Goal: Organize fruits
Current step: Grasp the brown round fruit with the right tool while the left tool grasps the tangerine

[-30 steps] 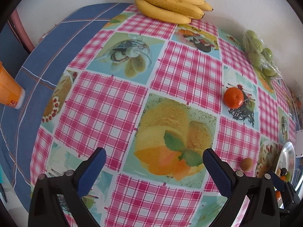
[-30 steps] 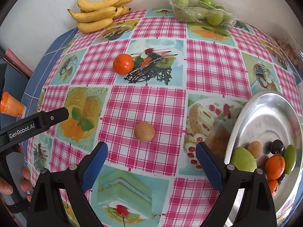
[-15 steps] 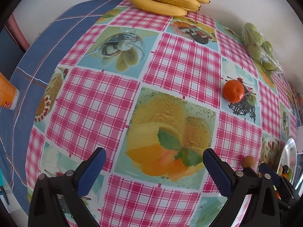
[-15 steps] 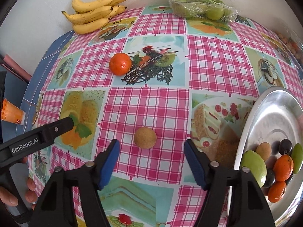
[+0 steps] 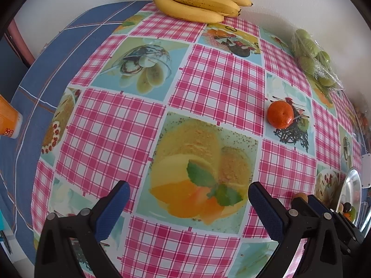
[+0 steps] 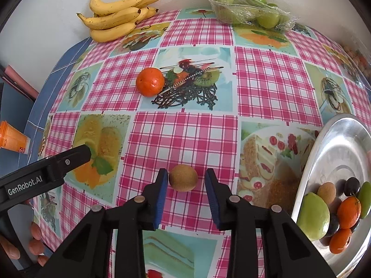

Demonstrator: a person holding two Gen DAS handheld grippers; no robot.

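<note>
Taking the brown fruit [image 6: 183, 178] on the desk [image 6: 192, 139] as the landmark: far to its left an orange carton [image 6: 12, 139] lies on the blue cloth, its print too small to read. Nearer on that side, the left gripper [image 5: 189, 205] hangs released and empty over the printed sorbet square, much as it did a second ago; white lettering on its arm reads "GenRobot.AI". At the landmark itself, the right gripper [image 6: 185, 190] has come forward and narrowed its spread. Its blue pads [image 6: 162, 192] now flank the brown fruit, the left pad almost touching and the right one just apart, so nothing is grasped yet. This looks like the closing phase of a pick. Behind the landmark sit a loose tangerine [image 6: 150, 81], the bananas [image 6: 118, 17] and wrapped green fruits [image 6: 250, 7]. To its right the steel tray [image 6: 336, 143] already holds several fruits, so the brown one is probably bound there, with the tangerine left to collect.
</note>
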